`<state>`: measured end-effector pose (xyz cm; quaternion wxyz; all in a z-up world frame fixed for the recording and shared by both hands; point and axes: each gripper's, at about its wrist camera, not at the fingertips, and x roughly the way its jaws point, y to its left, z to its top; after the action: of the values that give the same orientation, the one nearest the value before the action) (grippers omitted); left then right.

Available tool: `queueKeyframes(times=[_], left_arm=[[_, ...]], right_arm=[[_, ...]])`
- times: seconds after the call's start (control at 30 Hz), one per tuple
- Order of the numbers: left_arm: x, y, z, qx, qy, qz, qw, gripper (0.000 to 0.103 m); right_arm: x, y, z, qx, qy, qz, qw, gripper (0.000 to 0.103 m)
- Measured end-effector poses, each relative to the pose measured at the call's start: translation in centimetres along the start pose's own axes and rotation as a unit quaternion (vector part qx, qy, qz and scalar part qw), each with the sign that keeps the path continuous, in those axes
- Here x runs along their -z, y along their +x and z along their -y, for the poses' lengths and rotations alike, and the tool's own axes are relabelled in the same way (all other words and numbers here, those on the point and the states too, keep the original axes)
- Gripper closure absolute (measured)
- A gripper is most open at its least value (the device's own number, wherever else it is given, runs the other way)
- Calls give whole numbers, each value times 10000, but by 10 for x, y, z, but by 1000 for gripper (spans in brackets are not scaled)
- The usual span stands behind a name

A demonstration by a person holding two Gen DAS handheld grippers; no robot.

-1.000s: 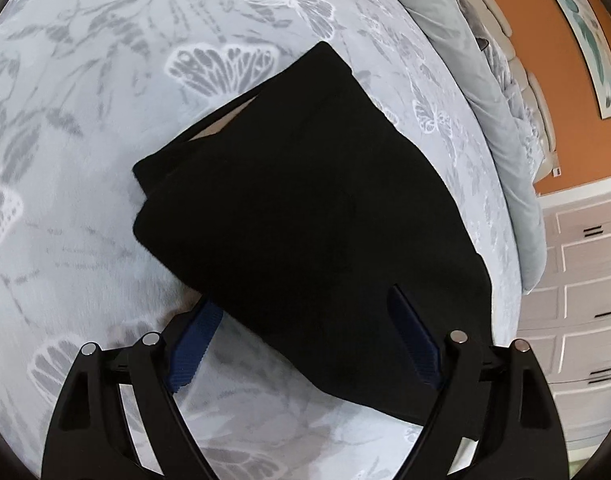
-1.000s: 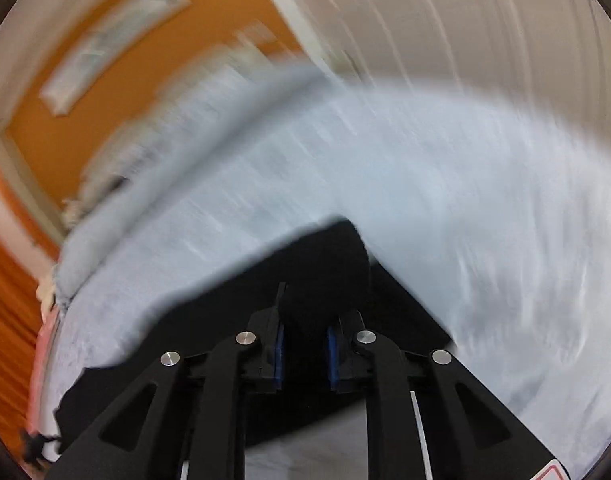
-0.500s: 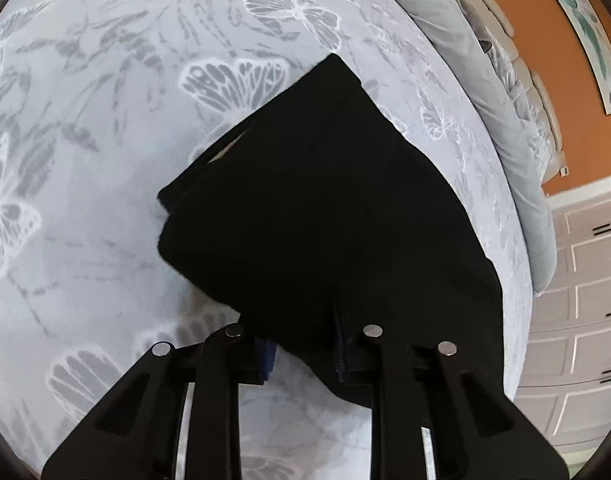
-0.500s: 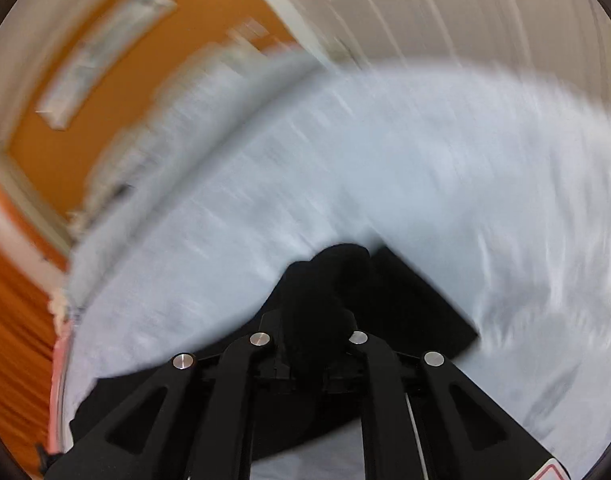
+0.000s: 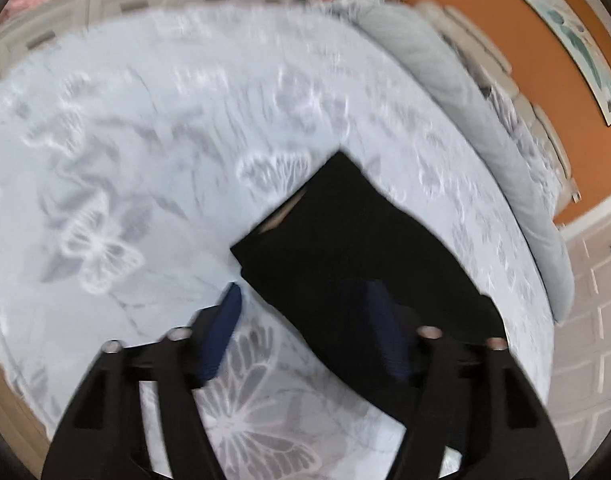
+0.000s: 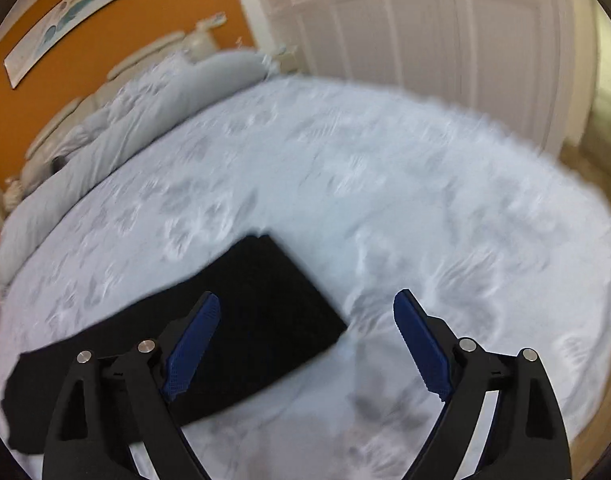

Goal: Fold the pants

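Observation:
Black pants (image 5: 357,248) lie folded flat on the pale butterfly-print bedspread (image 5: 145,152). In the left wrist view my left gripper (image 5: 305,300) hovers over their near edge, its jaws opening, nothing pressed between the blue pads. In the right wrist view the same pants (image 6: 249,316) stretch from the centre to the lower left. My right gripper (image 6: 307,304) hangs above their right corner with its jaws opening wide. The cloth lies below the pads and is not gripped.
Grey pillows (image 6: 145,100) line the headboard under an orange wall with a framed picture (image 6: 73,8). White panelled doors (image 6: 425,40) stand past the bed's far edge. White drawers (image 5: 593,300) are beside the bed.
Both grippers were shut on folds of the pants half a second ago and have let go. The left one has lifted away; the pants now lie flat.

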<state>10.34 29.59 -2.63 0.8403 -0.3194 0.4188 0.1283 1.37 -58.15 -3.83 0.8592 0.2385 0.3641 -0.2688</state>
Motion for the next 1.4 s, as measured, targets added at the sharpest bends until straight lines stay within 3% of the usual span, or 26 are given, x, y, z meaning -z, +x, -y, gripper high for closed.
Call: queueKeyframes(times=[0.1,0.17,0.27,0.3,0.37,0.43,0.57,0.67,0.8,0.83,1.07,1.23,1.33,1.4], left_arm=[[15,-9,33,3,506,205,9985,34],[24,-7,51,62,768,197,9968,28],[40,1,77,135,1176,72,9929,27],[45,5,85,113,1327,43,9911,27],[54,8,93,56,1512,9,9885,27],[59,13,99,0,1686,-8,9857,27],[60,15,101,-39,1775,0,9841,27],[62,13,103,-131,1812,85,9833,27],[61,9,103,-239,1945,223,9804,24],[61,7,103,-261,1981,261,9795,20],[60,-2,101,-214,2133,375,9760,18],[58,-2,97,-427,2414,473,9683,18],[48,0,83,-391,2380,348,9698,14],[38,0,70,-318,2161,231,9756,12]], right_arm=[[10,37,13,-267,492,-670,9962,15],[15,41,11,-288,469,-618,9966,15],[15,46,-1,-108,214,-561,9981,36],[14,46,-4,-12,214,-514,9984,54],[13,46,-2,-338,391,-555,9971,85],[9,39,-3,-505,611,-483,9957,85],[-2,0,-44,-777,254,26,9967,85],[-3,-41,-109,-1236,-318,429,9909,85],[19,-76,-197,-1799,-1121,549,9757,85],[31,-82,-228,-1934,-1414,516,9695,85],[133,-72,-373,-2331,-2935,-139,9270,85],[201,-32,-424,-2154,-3678,-763,9014,83],[228,-15,-429,-1965,-3935,-1009,8924,72],[234,-13,-429,-1970,-3997,-1009,8895,57]])
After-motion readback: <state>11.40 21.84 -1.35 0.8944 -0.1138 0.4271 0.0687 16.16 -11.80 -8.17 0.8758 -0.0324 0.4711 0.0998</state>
